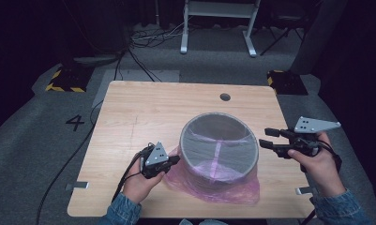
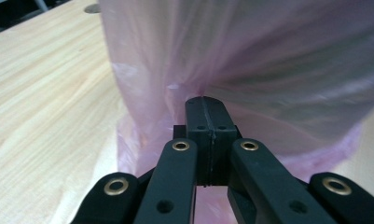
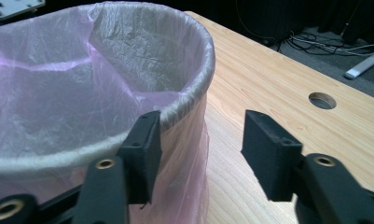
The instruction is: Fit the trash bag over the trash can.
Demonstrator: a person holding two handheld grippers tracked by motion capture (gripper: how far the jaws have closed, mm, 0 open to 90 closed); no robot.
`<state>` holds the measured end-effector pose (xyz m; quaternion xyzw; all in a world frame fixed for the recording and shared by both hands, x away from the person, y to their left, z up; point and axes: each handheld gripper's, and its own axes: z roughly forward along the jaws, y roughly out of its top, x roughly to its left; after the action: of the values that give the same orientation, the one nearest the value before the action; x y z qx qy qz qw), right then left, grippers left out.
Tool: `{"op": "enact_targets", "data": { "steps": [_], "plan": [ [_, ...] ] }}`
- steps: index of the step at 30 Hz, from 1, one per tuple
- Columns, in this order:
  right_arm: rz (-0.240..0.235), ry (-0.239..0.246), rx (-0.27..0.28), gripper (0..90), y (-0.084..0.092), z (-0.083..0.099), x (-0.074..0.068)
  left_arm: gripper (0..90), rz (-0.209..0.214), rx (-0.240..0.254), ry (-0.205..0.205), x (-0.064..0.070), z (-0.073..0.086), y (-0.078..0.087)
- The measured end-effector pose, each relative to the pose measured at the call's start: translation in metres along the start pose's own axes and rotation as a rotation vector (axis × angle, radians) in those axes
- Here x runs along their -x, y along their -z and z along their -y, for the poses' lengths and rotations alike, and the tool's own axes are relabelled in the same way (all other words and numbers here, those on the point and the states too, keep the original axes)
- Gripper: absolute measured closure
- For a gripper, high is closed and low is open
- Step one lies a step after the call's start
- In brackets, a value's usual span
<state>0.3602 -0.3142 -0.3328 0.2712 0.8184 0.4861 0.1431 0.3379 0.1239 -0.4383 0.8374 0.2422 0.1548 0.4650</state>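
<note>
A round grey bin (image 1: 251,137) stands on the wooden table (image 1: 143,112), lined with a thin pink bag (image 1: 237,192) whose loose skirt spreads on the tabletop around its base. My left gripper (image 1: 176,159) is low at the bin's left side. Its jaws are shut, and the pink bag (image 2: 268,70) puckers at their tip (image 2: 205,100). My right gripper (image 1: 266,138) hovers at the bin's right side near rim height, open. In the right gripper view its left pad sits just outside the bin's rim (image 3: 194,93), with nothing between the jaws (image 3: 201,144). The bag (image 3: 58,93) folds over that rim.
A round cable hole (image 1: 225,97) lies near the table's far edge. Beyond the table are a white desk frame (image 1: 218,28), floor cables (image 1: 143,42) and two yellow-and-black striped blocks (image 1: 66,79). Bare tabletop lies left of and behind the bin.
</note>
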Motion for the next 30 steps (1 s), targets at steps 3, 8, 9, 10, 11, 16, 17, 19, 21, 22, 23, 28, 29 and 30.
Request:
{"op": "enact_targets", "data": {
  "steps": [3,8,9,10,11,16,17,19,21,22,23,28,29,30],
  "plan": [
    [0.001,-0.006,0.002,55.5,0.002,-0.006,0.0,89.9,-0.021,-0.001,0.013,-0.009,-0.001,-0.006],
    [0.006,0.009,-0.003,55.1,0.003,-0.017,-0.005,70.4,-0.041,0.02,0.053,-0.013,-0.003,-0.006],
    [0.008,0.013,0.0,54.3,0.002,-0.019,-0.006,62.1,-0.05,0.01,0.045,-0.012,-0.003,-0.005],
    [0.011,0.015,0.0,53.2,0.002,-0.022,-0.006,55.1,-0.068,-0.015,0.032,-0.011,-0.001,-0.006],
    [0.012,0.017,0.002,51.6,0.001,-0.025,-0.006,48.3,-0.083,-0.039,0.026,-0.01,0.001,-0.006],
    [0.025,0.011,0.018,45.5,-0.005,-0.039,-0.006,33.4,-0.145,-0.056,0.063,-0.011,0.013,0.001],
    [0.026,0.009,0.019,44.5,-0.006,-0.042,-0.007,32.2,-0.155,-0.055,0.073,-0.013,0.016,0.004],
    [0.031,0.014,0.019,42.1,-0.01,-0.049,-0.009,31.0,-0.177,-0.061,0.093,-0.017,0.023,0.01],
    [0.026,0.023,0.014,40.0,-0.014,-0.056,-0.013,29.6,-0.187,-0.069,0.106,-0.021,0.031,0.014],
    [0.018,0.026,0.016,38.5,-0.017,-0.06,-0.015,28.9,-0.195,-0.079,0.111,-0.022,0.036,0.016],
    [0.014,0.025,0.018,37.3,-0.02,-0.064,-0.017,27.7,-0.206,-0.096,0.103,-0.024,0.041,0.018],
    [-0.001,0.037,0.025,33.5,-0.035,-0.078,-0.028,25.7,-0.237,-0.157,0.112,-0.035,0.061,0.023],
    [-0.006,0.042,0.025,33.1,-0.039,-0.081,-0.03,25.7,-0.241,-0.163,0.124,-0.039,0.066,0.024],
    [-0.012,0.045,0.021,32.8,-0.043,-0.084,-0.033,25.6,-0.24,-0.164,0.133,-0.041,0.068,0.025]
  ]
}}
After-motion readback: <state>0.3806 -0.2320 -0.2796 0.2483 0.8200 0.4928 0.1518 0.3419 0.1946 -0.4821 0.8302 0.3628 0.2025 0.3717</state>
